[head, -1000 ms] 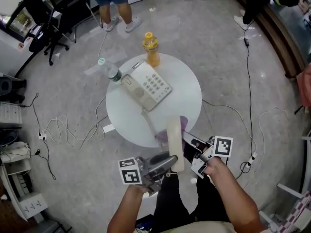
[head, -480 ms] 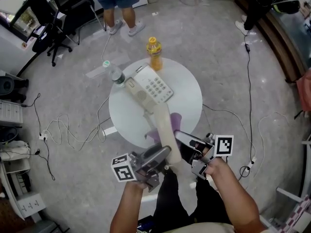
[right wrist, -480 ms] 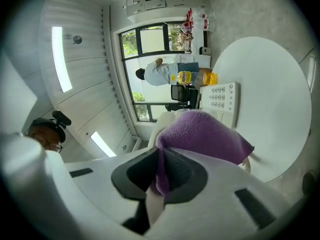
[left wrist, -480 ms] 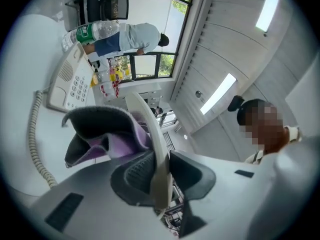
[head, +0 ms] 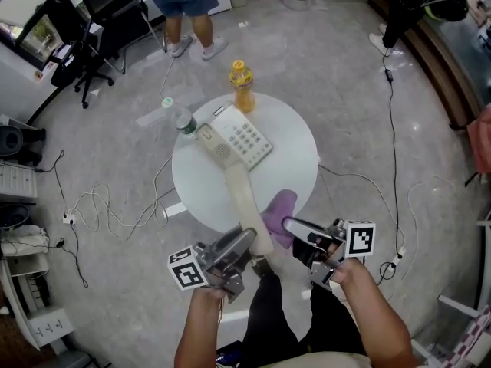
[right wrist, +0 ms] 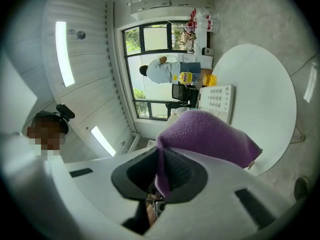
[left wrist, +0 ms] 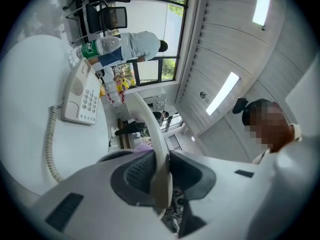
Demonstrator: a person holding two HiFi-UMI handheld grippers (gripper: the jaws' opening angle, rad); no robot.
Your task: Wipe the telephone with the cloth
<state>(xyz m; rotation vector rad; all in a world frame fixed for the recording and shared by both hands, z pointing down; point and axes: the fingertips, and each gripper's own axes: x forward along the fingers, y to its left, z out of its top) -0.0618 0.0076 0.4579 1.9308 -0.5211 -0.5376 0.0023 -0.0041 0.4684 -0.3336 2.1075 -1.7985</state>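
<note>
- Handset [head: 244, 198]: cream, its near end clamped between the jaws of the left gripper [head: 247, 245]. The rest reaches forward from them over the table's near edge.
- Cloth [head: 278, 215]: purple, pinched between the jaws of the right gripper [head: 298, 228]. It bulges out ahead of them, just beside the handset.
- Telephone [head: 239, 138]: base on the round white table [head: 303, 171], well ahead of both pairs of jaws. A coiled cord [left wrist: 49, 144] trails from it.
- Yellow bottle [head: 242, 85] and water bottle [head: 178, 117]: at the table's far edge, beyond the base.
</note>
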